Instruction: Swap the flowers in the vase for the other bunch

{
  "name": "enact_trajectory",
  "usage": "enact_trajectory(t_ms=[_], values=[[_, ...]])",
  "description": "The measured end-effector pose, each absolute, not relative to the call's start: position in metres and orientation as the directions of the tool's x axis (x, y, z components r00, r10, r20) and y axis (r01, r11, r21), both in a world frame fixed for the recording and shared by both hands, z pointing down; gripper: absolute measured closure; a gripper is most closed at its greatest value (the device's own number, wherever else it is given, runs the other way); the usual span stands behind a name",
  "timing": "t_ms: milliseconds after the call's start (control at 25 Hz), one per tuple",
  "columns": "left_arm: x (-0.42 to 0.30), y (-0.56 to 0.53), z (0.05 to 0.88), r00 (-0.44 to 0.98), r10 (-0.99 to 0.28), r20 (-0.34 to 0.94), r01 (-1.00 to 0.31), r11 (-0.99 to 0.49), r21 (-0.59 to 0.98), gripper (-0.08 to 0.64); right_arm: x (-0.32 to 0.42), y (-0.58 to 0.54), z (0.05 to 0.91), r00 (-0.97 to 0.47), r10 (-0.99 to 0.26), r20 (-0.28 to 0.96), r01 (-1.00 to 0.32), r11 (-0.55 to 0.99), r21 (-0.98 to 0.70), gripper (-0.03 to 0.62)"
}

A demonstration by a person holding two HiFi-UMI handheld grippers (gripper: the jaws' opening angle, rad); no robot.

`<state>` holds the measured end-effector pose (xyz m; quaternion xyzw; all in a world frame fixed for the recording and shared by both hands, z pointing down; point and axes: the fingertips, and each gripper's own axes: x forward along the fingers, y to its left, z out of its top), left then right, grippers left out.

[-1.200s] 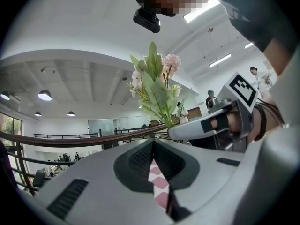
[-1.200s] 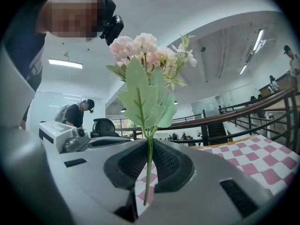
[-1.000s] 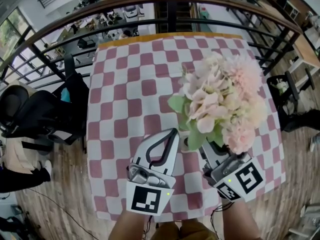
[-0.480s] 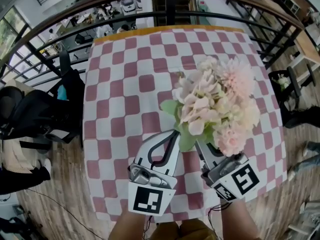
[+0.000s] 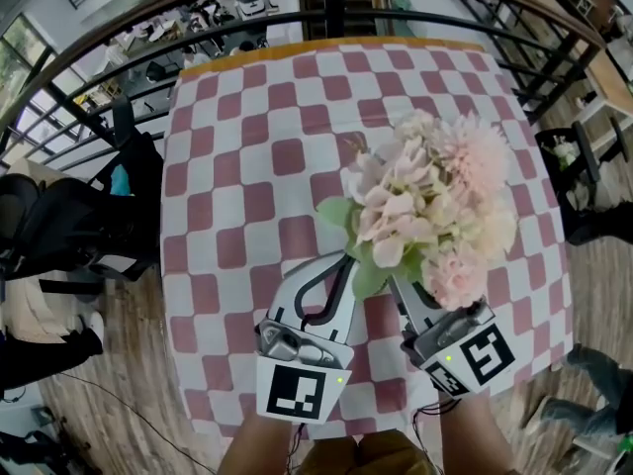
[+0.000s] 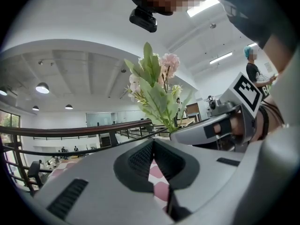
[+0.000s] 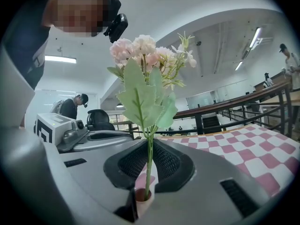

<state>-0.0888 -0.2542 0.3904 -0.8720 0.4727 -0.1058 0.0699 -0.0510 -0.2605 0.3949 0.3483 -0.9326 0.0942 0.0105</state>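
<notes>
A bunch of pale pink and cream flowers (image 5: 425, 201) with green leaves stands upright over the near right part of the pink-and-white checked table (image 5: 247, 166). My right gripper (image 5: 404, 290) is shut on its thin green stem (image 7: 149, 168), which runs up between the pads. The stem's lower end sits in a small white tube (image 7: 142, 198) close to the camera; whether that is the vase I cannot tell. My left gripper (image 5: 344, 262) is just left of the leaves, level, its tips together with nothing between them. The bunch (image 6: 154, 78) rises behind the left tips.
A dark metal railing (image 5: 119, 67) curves round the table's far side. Black chairs and bags (image 5: 59, 226) stand on the wooden floor at the left. A person in a cap (image 7: 75, 107) stands far off in the right gripper view.
Both grippers and the bunch have sunk a little toward the table. Both pairs of jaws stand as before.
</notes>
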Motion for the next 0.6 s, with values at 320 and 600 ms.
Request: enact_trajectory(t_ms=[320,600], values=[[-0.084,-0.256,0.397,0.526,-0.84,0.138,-0.809,-0.543,-0.224,0.552,-0.051,-0.257,0.406,-0.757,-0.647,0.092,-0.651,0.735,-0.189,0.543],[-0.082,-0.256,0.402,0.52,-0.842,0.143,-0.815,-0.539,-0.215,0.552,-0.044,-0.259,0.415,-0.743,-0.663,0.091,-0.663,0.712,-0.23,0.543]])
